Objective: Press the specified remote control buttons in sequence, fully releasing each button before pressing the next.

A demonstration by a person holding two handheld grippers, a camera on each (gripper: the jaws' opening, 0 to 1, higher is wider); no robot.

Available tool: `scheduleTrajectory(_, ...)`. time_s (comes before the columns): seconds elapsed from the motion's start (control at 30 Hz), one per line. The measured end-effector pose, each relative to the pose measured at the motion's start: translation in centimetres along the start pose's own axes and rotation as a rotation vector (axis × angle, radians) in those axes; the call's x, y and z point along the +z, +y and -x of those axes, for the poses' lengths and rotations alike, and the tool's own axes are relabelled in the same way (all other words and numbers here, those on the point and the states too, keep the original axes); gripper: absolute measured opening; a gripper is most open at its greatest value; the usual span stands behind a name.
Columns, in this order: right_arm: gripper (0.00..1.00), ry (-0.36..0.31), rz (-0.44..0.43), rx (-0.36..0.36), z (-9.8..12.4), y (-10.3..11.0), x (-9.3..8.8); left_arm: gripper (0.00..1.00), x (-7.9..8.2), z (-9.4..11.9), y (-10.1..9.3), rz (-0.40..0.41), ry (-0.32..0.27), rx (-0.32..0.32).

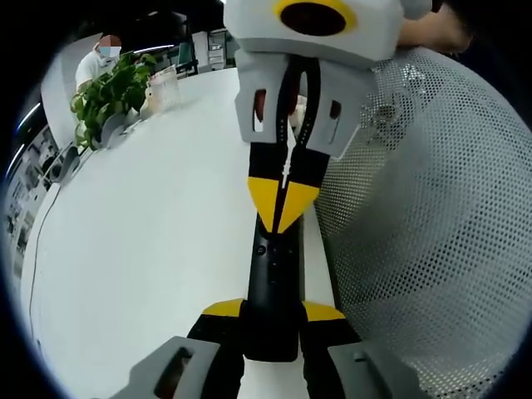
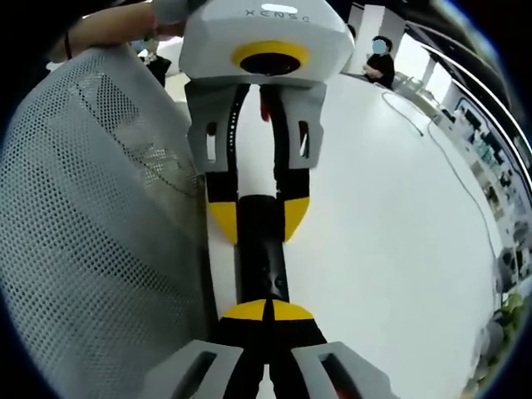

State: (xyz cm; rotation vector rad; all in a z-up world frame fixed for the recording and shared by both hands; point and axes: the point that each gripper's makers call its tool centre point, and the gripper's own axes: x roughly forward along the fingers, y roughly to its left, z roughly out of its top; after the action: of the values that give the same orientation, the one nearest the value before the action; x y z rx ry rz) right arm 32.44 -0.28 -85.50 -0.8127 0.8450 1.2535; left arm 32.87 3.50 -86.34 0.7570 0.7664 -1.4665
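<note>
1. White table (image 1: 150, 249) runs under everything, with a grey mesh chair back (image 1: 432, 208) rising along its near edge
2. Lying lengthwise on the table, just beside the mesh chair back, is a slim black remote control (image 1: 273, 291)
3. In the left gripper view the left gripper (image 1: 273, 326) has its yellow-tipped jaws set narrowly on either side of the remote's near end, clamping it by its sides
4. The same hold is seen from the far side in the right gripper view, where the left gripper (image 2: 256, 218) straddles the remote control (image 2: 262, 266) with a tip against each long edge
5. The right gripper (image 2: 266, 314) has its two yellow tips brought together with no gap between them, resting down on the top face of the remote at the end away from the left gripper
6. In the left gripper view the right gripper (image 1: 283, 204) comes in from above, its joined yellow point touching the remote's upper face near the small buttons
7. Far from the mesh chair back, at the table's other end, stands a green potted plant (image 1: 108, 96), with a seated person (image 1: 104, 58) beyond it
</note>
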Motion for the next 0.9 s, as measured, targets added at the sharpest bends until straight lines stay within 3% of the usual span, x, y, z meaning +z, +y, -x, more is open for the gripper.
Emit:
scheduleTrajectory(0.2, 0.00, 0.016, 0.036, -0.013, -0.3, 0.0, 0.1, 0.25, 0.0, 0.0, 0.0, -0.010, 0.013, -0.003)
scheduleTrajectory(0.37, 0.00, 0.015, -0.001, -0.012, -0.4, -0.2, 0.4, 0.25, 0.0, 0.0, 0.0, -0.015, 0.013, -0.007)
scheduleTrajectory(0.5, 0.00, 0.024, 0.093, -0.028, -0.6, 0.0, 0.6, 0.25, 0.0, -0.1, 0.0, -0.015, 0.014, -0.006)
scheduleTrajectory(0.6, 0.00, 0.022, 0.085, -0.026, -0.5, -0.1, 0.6, 0.25, 0.0, -0.1, 0.0, -0.012, 0.013, -0.005)
scheduleTrajectory(0.73, 0.00, -0.025, 0.005, -0.005, -0.2, -0.2, 0.6, 0.25, 0.0, 0.0, 0.0, -0.001, -0.002, -0.003)
scheduleTrajectory(0.8, 0.00, -0.017, -0.013, -0.003, -0.2, -0.3, 0.7, 0.25, 0.0, 0.0, 0.0, 0.004, -0.004, 0.000)
scheduleTrajectory(0.9, 0.00, -0.035, 0.028, 0.007, -0.2, 0.4, 1.3, 0.25, 0.0, -0.1, 0.0, 0.005, -0.003, 0.002)
